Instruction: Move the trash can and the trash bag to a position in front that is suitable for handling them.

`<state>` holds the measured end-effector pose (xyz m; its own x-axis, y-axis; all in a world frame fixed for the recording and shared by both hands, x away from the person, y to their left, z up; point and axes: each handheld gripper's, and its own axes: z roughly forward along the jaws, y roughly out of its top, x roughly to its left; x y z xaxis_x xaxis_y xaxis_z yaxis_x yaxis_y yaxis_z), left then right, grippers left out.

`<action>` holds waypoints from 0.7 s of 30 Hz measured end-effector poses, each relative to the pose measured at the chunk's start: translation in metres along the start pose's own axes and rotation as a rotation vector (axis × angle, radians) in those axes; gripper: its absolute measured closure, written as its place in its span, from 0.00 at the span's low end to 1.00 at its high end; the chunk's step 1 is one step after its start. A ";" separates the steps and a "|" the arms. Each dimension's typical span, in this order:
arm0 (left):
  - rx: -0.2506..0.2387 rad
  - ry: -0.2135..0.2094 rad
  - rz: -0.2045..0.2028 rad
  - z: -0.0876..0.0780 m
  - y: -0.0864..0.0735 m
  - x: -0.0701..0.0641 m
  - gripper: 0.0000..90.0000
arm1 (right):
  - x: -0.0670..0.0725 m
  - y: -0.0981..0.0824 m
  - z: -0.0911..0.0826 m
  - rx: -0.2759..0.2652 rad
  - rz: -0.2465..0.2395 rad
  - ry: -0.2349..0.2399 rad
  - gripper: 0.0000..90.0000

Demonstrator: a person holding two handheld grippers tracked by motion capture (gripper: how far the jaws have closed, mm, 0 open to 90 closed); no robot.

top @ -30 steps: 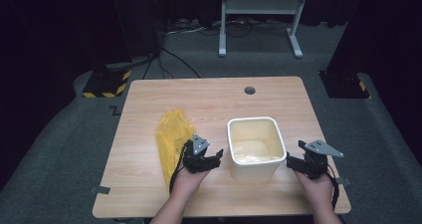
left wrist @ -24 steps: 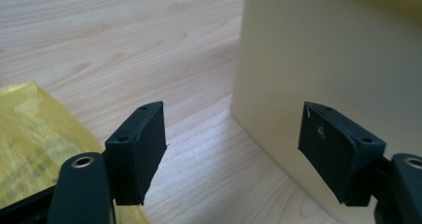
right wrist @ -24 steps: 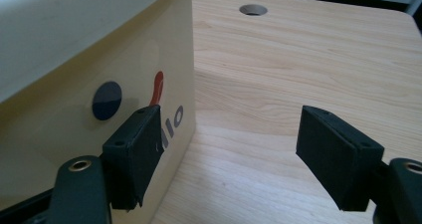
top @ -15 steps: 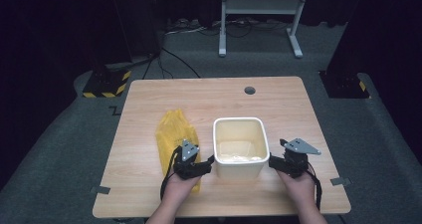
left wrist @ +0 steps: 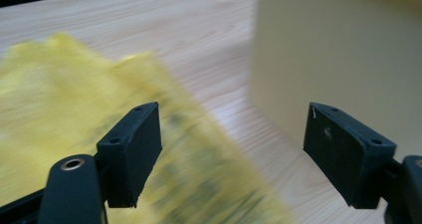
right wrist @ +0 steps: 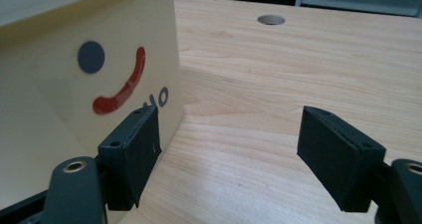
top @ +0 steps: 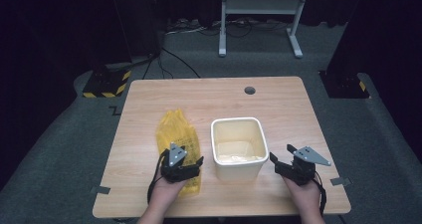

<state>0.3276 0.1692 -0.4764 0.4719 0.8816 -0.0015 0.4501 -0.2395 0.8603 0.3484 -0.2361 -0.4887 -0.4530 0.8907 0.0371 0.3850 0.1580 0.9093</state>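
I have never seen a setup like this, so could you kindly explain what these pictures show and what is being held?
A person sits at a wooden table with a hand-held two-jaw gripper in each hand. The high view looks down from above; the other two pictures come from cameras riding on each gripper, looking along its black jaws. On the table lie a cream plastic tub and a yellow plastic bag. The left gripper hovers over the bag, its jaws having just opened wider. The right gripper sits beside the tub, open. Neither holds anything.
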 end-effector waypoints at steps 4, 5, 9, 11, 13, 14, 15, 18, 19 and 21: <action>0.018 0.101 -0.039 -0.024 -0.027 0.038 0.21 | -0.002 -0.009 -0.017 -0.057 0.016 -0.003 0.26; 0.018 0.101 -0.039 -0.024 -0.027 0.038 0.20 | -0.002 -0.009 -0.020 -0.063 0.014 -0.004 0.25; 0.033 0.163 -0.104 -0.036 -0.053 0.066 0.20 | -0.002 -0.007 -0.031 -0.108 0.007 -0.003 0.23; 0.046 0.203 -0.102 -0.038 -0.061 0.078 0.20 | 0.000 -0.003 -0.035 -0.142 0.006 -0.004 0.23; 0.047 0.192 -0.147 -0.038 -0.066 0.086 0.20 | 0.004 0.001 -0.040 -0.173 0.010 -0.011 0.23; 0.047 0.192 -0.147 -0.038 -0.066 0.086 0.20 | 0.005 0.003 -0.043 -0.190 0.008 -0.010 0.23; 0.061 0.185 -0.163 -0.037 -0.070 0.089 0.20 | 0.008 0.006 -0.046 -0.210 0.005 -0.013 0.23; 0.081 0.186 -0.168 -0.035 -0.073 0.093 0.20 | 0.015 0.014 -0.055 -0.262 -0.013 -0.015 0.23; 0.090 0.190 -0.167 -0.034 -0.074 0.094 0.20 | 0.017 0.016 -0.057 -0.280 -0.017 -0.015 0.24; 0.113 0.191 -0.174 -0.032 -0.076 0.096 0.20 | 0.020 0.021 -0.061 -0.322 -0.023 -0.016 0.24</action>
<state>0.3140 0.2848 -0.5256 0.2332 0.9716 -0.0391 0.5983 -0.1117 0.7934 0.2983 -0.2406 -0.4438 -0.4448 0.8955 0.0111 0.0998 0.0372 0.9943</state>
